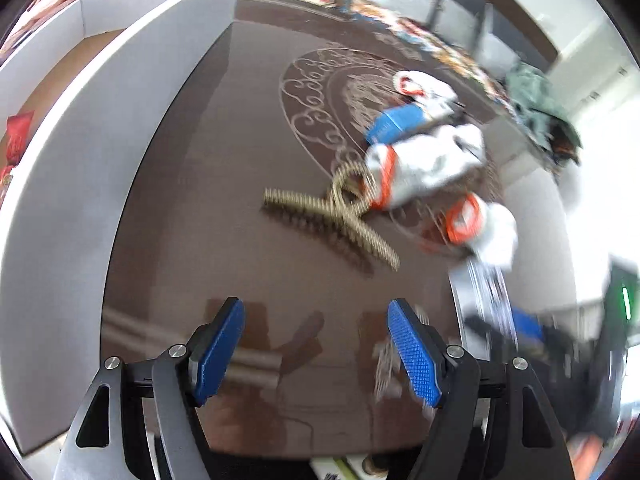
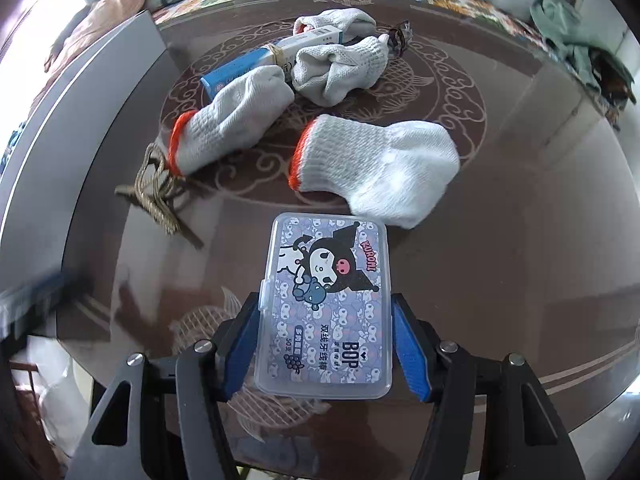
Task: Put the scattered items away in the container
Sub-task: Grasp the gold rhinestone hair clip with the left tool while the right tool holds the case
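- The right gripper (image 2: pixel 324 344) is clamped on a clear plastic floss-pick case (image 2: pixel 326 304), its blue pads pressing the two long sides near the hinge end; the case sticks out forward, lifted above the bench (image 2: pixel 520 240).
- The case looks light, stiff and smooth. A side squeeze should hold, but glossy walls could slip if tilted sharply, and a hard pinch might pop the snap lid.
- The left gripper (image 1: pixel 316 356) stands wide with nothing between its pads, above bare glass.
- The container (image 1: pixel 52 200), a white-walled box, rises just left of the left gripper; a red packet (image 1: pixel 16 140) already lies inside.
- Ahead of the right gripper lie three knit gloves with orange cuffs: one just beyond the case's tip (image 2: pixel 376 168), one forward-left (image 2: pixel 232 120), one rolled farther off (image 2: pixel 340 72). Soft and light, they will crumple; pinching the thick cuff or mid-bundle seems safest.
- A blue-and-white carton (image 2: pixel 272 56), stiff and light, lies between the far gloves; its long sides suit the pads.
- A coiled tan cord (image 1: pixel 332 216) lies ahead of the left gripper, touching a glove; limp, best taken at the knot.
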`<state>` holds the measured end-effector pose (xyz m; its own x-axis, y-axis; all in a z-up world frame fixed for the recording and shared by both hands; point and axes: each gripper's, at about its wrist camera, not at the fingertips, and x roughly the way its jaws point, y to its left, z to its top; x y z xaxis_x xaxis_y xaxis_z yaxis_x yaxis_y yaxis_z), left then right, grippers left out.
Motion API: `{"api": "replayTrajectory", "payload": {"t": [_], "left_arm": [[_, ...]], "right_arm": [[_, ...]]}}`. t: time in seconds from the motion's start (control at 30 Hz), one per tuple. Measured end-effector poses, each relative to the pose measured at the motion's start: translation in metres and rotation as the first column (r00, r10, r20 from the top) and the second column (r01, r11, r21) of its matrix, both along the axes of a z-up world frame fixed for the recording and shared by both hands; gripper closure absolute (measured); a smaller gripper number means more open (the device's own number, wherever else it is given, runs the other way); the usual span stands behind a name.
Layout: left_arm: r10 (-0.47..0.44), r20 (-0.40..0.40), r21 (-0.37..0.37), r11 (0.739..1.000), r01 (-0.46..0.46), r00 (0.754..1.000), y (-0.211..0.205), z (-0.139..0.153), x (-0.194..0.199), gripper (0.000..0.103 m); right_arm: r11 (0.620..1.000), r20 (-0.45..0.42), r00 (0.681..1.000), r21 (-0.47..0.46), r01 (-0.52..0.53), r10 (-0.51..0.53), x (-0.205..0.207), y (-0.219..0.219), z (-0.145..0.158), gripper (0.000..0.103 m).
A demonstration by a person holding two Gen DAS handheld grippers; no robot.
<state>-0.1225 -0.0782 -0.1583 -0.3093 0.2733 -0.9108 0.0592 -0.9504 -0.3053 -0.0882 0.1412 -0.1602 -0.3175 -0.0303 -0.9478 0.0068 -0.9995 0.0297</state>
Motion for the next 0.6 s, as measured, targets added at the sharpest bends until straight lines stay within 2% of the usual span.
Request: {"api": "replayTrajectory", "payload": {"t": [0.13,0.2,0.27,0.43,0.6], "left_arm": [[0.099,0.094,0.037,0.994,-0.103,0.991,0.007,-0.015,-0.027,0.030],[0.120,0.122,0.034,0.992,-0.125,0.985,0.011,-0.021,-0.035,0.030],[0.136,0.140,0.028,0.990,-0.141,0.981,0.013,-0.026,-0.041,0.030],[0.148,0.156,-0.024,0.989,-0.146,0.976,0.021,-0.029,-0.052,0.029],[0.090,0.146,-0.098,0.992,-0.076,0.985,0.028,-0.028,-0.054,0.031]], "right_arm": [[1.000,-0.023,1.000,-0.017,-0.018,0.018,-0.001,0.003,-0.003,0.040],[0.999,-0.026,0.999,-0.036,-0.022,0.021,0.010,0.011,0.001,0.040],[0.998,-0.025,1.000,-0.053,-0.020,0.019,0.001,0.004,-0.006,0.040],[0.997,-0.020,0.999,-0.070,-0.033,0.032,0.005,0.007,-0.005,0.040],[0.997,-0.031,0.999,-0.066,-0.043,0.041,0.007,0.009,-0.004,0.040]]}}
